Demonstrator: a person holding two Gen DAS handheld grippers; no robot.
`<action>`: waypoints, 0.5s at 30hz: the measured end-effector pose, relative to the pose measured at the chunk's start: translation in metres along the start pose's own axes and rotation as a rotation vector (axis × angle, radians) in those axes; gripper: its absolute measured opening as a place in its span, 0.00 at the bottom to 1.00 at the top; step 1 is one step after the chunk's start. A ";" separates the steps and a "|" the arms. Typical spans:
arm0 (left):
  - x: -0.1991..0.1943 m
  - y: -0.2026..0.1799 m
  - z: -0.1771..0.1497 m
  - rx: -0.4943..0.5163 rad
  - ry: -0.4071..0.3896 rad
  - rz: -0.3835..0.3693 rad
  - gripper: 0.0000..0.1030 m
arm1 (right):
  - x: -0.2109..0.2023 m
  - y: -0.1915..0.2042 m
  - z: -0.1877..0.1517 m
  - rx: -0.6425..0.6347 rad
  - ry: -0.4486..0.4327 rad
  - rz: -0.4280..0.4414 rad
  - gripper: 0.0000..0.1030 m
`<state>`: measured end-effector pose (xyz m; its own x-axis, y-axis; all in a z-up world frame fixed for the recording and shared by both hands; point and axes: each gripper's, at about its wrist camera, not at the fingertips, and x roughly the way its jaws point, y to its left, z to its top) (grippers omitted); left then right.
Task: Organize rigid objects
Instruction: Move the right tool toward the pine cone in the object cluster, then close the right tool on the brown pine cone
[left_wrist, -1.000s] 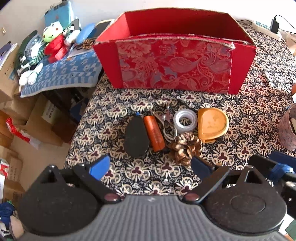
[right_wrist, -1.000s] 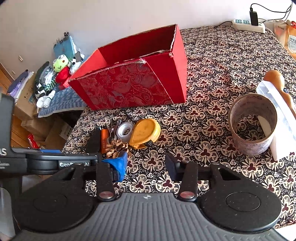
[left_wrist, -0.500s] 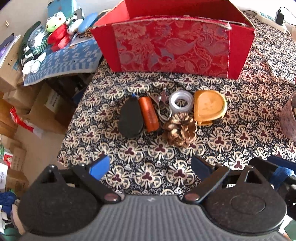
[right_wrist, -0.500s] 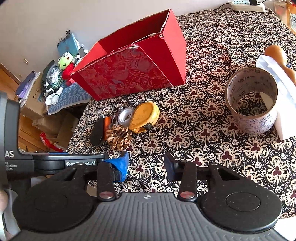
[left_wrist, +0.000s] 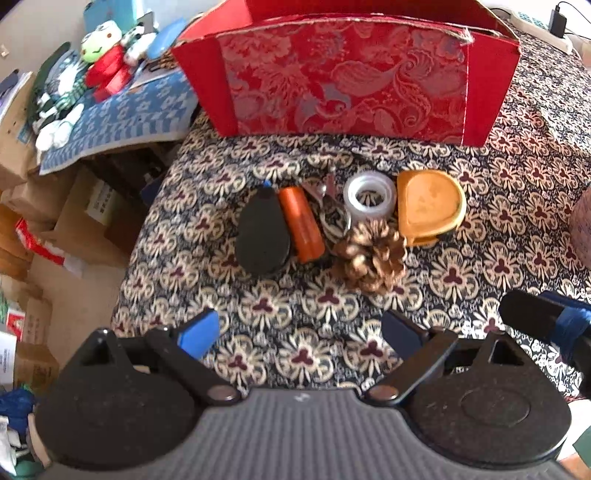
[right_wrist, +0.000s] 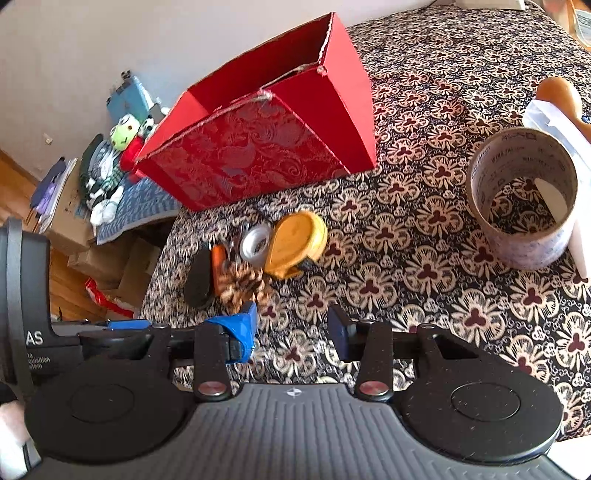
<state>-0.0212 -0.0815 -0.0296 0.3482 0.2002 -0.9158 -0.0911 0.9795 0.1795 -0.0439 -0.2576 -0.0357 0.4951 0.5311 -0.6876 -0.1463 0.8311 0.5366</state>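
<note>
A row of small objects lies on the patterned tablecloth before the red box (left_wrist: 343, 74): a black oval piece (left_wrist: 260, 236), an orange cylinder (left_wrist: 301, 223), a metal clip (left_wrist: 325, 190), a clear tape roll (left_wrist: 369, 194), an orange tape measure (left_wrist: 428, 205) and a pine cone (left_wrist: 371, 254). My left gripper (left_wrist: 299, 330) is open and empty, hovering short of them. My right gripper (right_wrist: 293, 328) is open and empty, to the right of the left one, with the pine cone (right_wrist: 242, 284) and tape measure (right_wrist: 295, 242) ahead of it. The red box (right_wrist: 258, 140) stands open.
A cardboard tube (right_wrist: 524, 199) stands on the table at the right, beside a white sheet and a wooden gourd (right_wrist: 561, 96). The table's left edge drops to cardboard boxes (left_wrist: 66, 206) and stuffed toys (left_wrist: 99, 62) on a blue cloth. A power strip (left_wrist: 535, 22) lies far right.
Both grippers have pulled back and risen, so the objects and box sit farther away in both views. Both stay open and empty. Nothing on the table has moved.
</note>
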 end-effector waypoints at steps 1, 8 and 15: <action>0.001 0.002 0.003 0.005 -0.002 -0.009 0.91 | 0.001 0.002 0.002 0.001 -0.008 -0.002 0.24; 0.015 0.021 0.024 0.053 -0.019 -0.080 0.91 | 0.019 0.011 0.015 0.073 -0.013 -0.024 0.25; 0.029 0.040 0.039 0.113 -0.024 -0.146 0.91 | 0.039 0.027 0.023 0.120 -0.004 -0.034 0.26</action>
<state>0.0215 -0.0359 -0.0346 0.3721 0.0546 -0.9266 0.0672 0.9941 0.0856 -0.0087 -0.2184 -0.0371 0.5018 0.5022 -0.7043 -0.0258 0.8225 0.5681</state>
